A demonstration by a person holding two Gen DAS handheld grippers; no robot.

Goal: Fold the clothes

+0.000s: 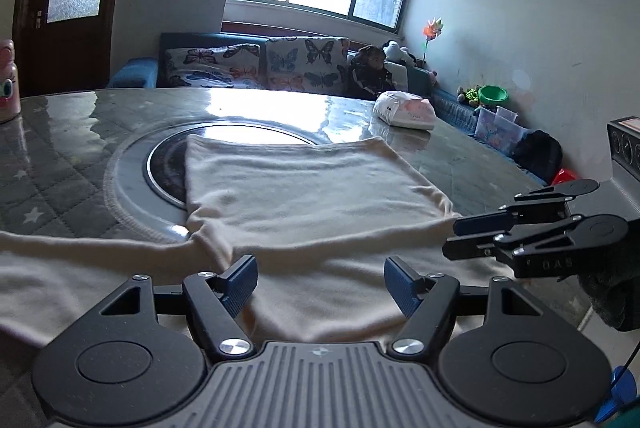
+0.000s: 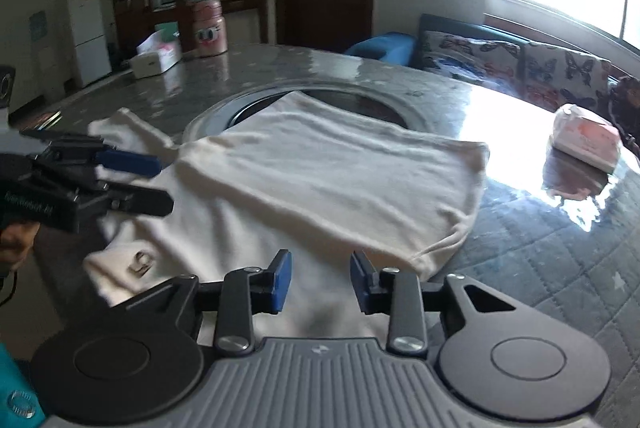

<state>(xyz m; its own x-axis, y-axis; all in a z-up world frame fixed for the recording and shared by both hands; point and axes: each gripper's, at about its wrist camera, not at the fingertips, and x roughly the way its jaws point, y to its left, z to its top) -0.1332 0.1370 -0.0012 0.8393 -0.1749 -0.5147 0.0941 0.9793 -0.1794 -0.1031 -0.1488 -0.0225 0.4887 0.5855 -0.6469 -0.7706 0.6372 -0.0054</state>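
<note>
A cream long-sleeved top (image 1: 312,187) lies spread on the quilted table (image 1: 60,155), one part folded flat over the rest, a sleeve (image 1: 80,248) trailing left. My left gripper (image 1: 320,280) hovers just above the near edge of the cloth, open, with nothing between its blue pads. My right gripper (image 1: 452,236) comes in from the right at the garment's side edge. In the right wrist view the top (image 2: 328,179) fills the middle, its neck label (image 2: 140,262) showing. My right gripper (image 2: 320,282) stands open over the fabric without pinching it. The left gripper (image 2: 160,183) is open near the sleeve (image 2: 128,123).
A round glass plate (image 1: 168,163) is set into the table under the top's far part. A wipes pack (image 1: 406,109) lies far right, a pink bottle (image 2: 208,27) and a tissue box (image 2: 156,57) at the far edge. A person (image 1: 370,71) sits on the sofa beyond.
</note>
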